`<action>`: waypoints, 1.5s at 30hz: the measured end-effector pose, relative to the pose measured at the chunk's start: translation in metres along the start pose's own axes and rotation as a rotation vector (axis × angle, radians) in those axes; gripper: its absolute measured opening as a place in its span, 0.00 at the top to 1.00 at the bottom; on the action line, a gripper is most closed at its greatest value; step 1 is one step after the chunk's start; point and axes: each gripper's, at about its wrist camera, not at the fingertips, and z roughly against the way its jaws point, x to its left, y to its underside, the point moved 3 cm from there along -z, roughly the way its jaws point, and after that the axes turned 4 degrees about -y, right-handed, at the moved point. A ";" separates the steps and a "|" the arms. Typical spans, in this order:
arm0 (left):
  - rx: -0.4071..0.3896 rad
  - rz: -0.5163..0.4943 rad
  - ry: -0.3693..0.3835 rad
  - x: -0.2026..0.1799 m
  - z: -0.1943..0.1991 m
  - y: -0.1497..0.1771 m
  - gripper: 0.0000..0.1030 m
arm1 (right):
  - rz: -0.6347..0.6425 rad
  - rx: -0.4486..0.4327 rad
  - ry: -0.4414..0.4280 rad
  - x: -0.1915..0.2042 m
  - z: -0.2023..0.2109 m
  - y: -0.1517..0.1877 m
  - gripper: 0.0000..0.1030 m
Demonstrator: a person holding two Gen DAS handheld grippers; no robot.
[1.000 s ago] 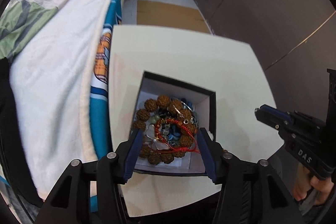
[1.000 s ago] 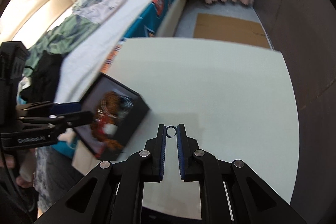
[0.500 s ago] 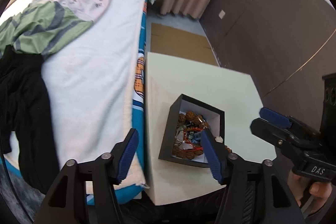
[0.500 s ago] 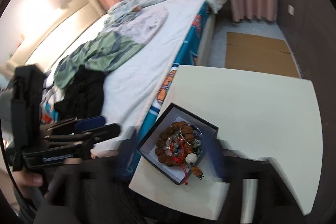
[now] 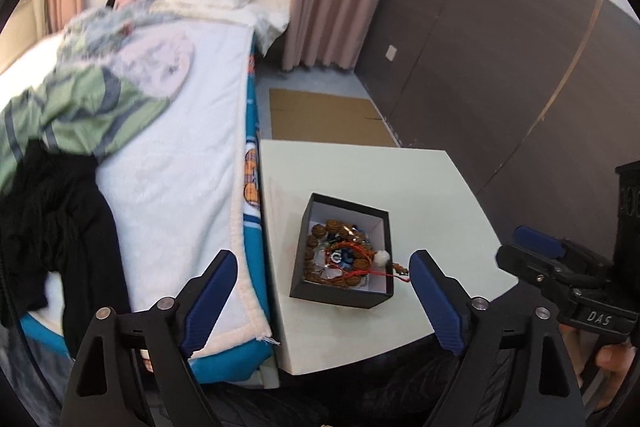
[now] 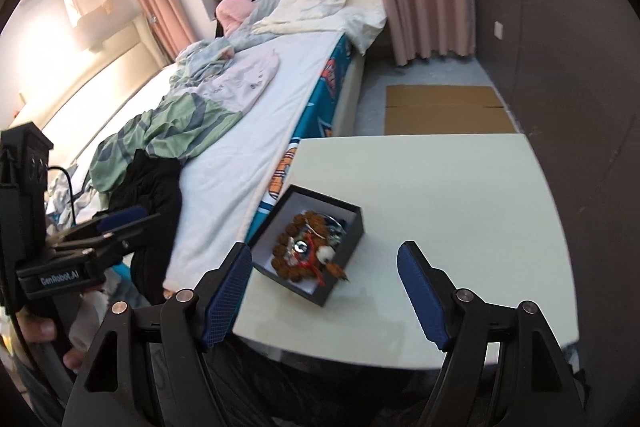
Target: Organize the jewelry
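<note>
A black jewelry box (image 5: 316, 227) with a white lining stands on the pale table (image 5: 360, 171) near its front left edge. It holds brown bead bracelets (image 5: 320, 231), a red cord and a white bead (image 5: 382, 257) that hang over the box's right rim. The box also shows in the right wrist view (image 6: 352, 239). My left gripper (image 5: 320, 303) is open and empty, pulled back above the table's front edge. My right gripper (image 6: 324, 287) is open and empty, also back from the box.
A bed (image 6: 240, 131) with clothes and blankets runs along the table's left side. A dark wall (image 5: 500, 67) is on the right. A cardboard sheet (image 6: 444, 109) lies on the floor beyond the table.
Both grippers have drawn back and up from the table. The right gripper, shut on a small ring one second ago, is now open and empty. The left gripper has left the box.
</note>
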 end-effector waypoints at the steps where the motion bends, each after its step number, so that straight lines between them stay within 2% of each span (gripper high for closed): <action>1: -0.014 -0.022 -0.002 -0.006 0.005 0.001 0.12 | -0.001 -0.011 0.008 -0.003 0.007 0.004 0.27; 3: -0.033 -0.041 0.004 -0.015 0.013 0.004 0.06 | -0.015 -0.023 0.024 -0.008 0.017 0.009 0.27; 7: -0.057 -0.085 0.021 -0.038 0.030 0.009 0.05 | -0.059 -0.043 0.047 -0.022 0.042 0.020 0.24; 11: -0.102 -0.108 0.052 -0.060 0.050 0.015 0.02 | -0.081 -0.077 0.063 -0.031 0.070 0.032 0.04; 12: -0.115 -0.112 0.060 -0.066 0.055 0.017 0.01 | -0.079 -0.088 0.073 -0.032 0.078 0.034 0.03; 19: -0.167 -0.137 0.105 -0.093 0.087 0.036 0.01 | -0.083 -0.146 0.110 -0.034 0.123 0.055 0.00; 28: -0.250 -0.145 0.100 -0.108 0.127 0.062 0.00 | -0.073 -0.207 0.126 -0.030 0.165 0.089 0.00; 35: -0.263 -0.143 0.073 -0.106 0.145 0.079 0.01 | -0.074 -0.232 0.132 -0.021 0.187 0.113 0.00; 40: -0.266 -0.136 0.077 -0.103 0.153 0.085 0.01 | -0.039 -0.258 0.174 -0.011 0.202 0.127 0.00; 45: -0.278 -0.149 0.062 -0.107 0.157 0.090 0.01 | -0.070 -0.280 0.133 -0.017 0.206 0.133 0.00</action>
